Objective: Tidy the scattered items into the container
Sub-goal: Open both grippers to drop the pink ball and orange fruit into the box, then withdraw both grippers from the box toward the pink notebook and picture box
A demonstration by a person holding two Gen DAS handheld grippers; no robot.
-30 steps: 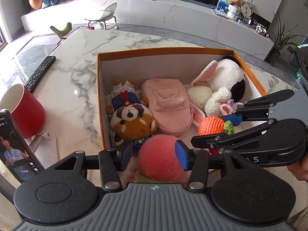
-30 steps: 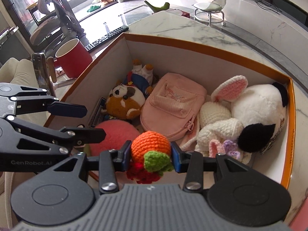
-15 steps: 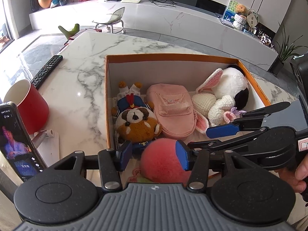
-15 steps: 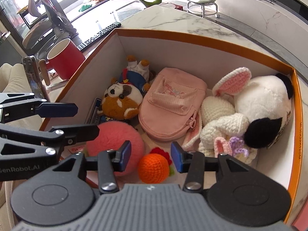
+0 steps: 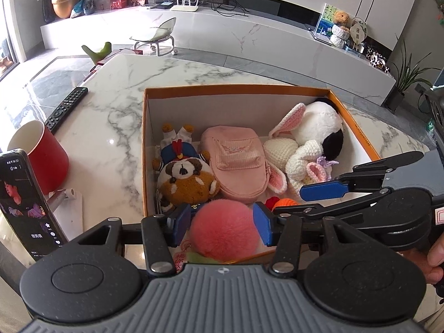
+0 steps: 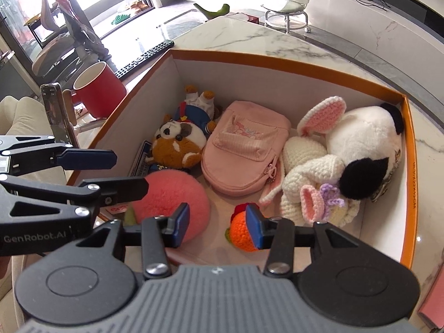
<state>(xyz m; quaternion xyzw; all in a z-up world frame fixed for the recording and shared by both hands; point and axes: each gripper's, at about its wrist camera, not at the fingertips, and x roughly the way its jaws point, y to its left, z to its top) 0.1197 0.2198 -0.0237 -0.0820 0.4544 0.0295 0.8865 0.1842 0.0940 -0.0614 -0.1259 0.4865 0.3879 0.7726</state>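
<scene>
Bystanders sit furthest left on the white marble worktop [image 5: 111,116]: a black propped phone [image 5: 25,202], a red cup [image 5: 47,161] and a black remote control [image 5: 66,108], all outside the orange-rimmed white cardboard box [image 6: 277,58].

Next comes the left hand-held gripper [image 5: 220,223], jaws partly spread over the box's near left corner. The fluffy pink ball [image 6: 172,199] looks framed by its pads from its own camera. The right view, though, shows the far pad clear of the fur and the ball resting on the box floor, so it reads as let go.

Further right, the right hand-held gripper [image 6: 217,227] is also partly spread and empty. The small orange crocheted ball [image 6: 241,230] lies on the box floor just beside its right pad.

Both pieces are judged to be placed, so the good move is a straight lift back along the fingers, with no sideways sweep that could drag fur or yarn.

Room is tight at the near wall and between the two tools, which nearly cross. Ahead, a brown red-panda plush [image 6: 177,147], a pink fabric pouch [image 6: 244,149] and a white crocheted bunny [image 6: 308,166] fill the floor. The free space is upward.
</scene>
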